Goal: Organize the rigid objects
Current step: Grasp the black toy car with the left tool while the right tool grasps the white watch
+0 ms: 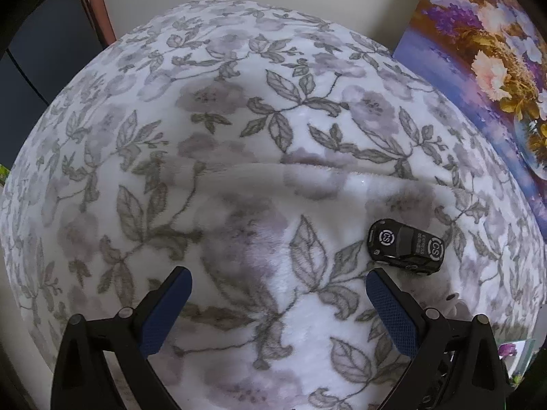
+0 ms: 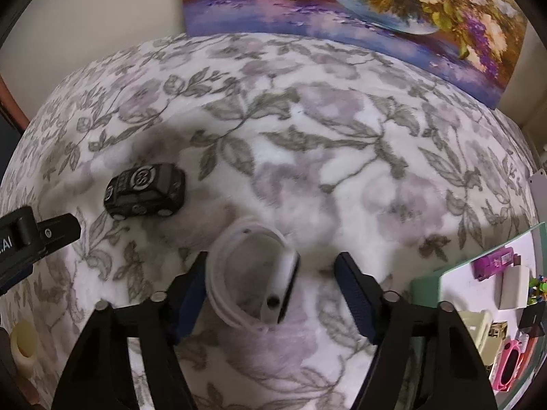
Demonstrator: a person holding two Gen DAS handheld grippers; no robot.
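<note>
A black toy car (image 1: 405, 244) with white "CS" roundels stands on the floral fleece blanket (image 1: 239, 119), just beyond the right finger of my left gripper (image 1: 278, 290). That gripper is open and holds nothing. In the right wrist view the same car (image 2: 145, 191) sits to the far left. A white smartwatch (image 2: 283, 280) with a looped band lies on the blanket between the spread fingers of my right gripper (image 2: 271, 282), close to the left finger and slightly blurred. The right gripper is open.
A flower painting (image 2: 342, 7) leans against the wall behind the blanket. At the right, a glass-topped surface (image 2: 454, 283) holds several small pink and cream items. A pale tape roll (image 2: 24, 345) sits lower left. The left tool's black housing (image 2: 34, 239) juts in beside the car.
</note>
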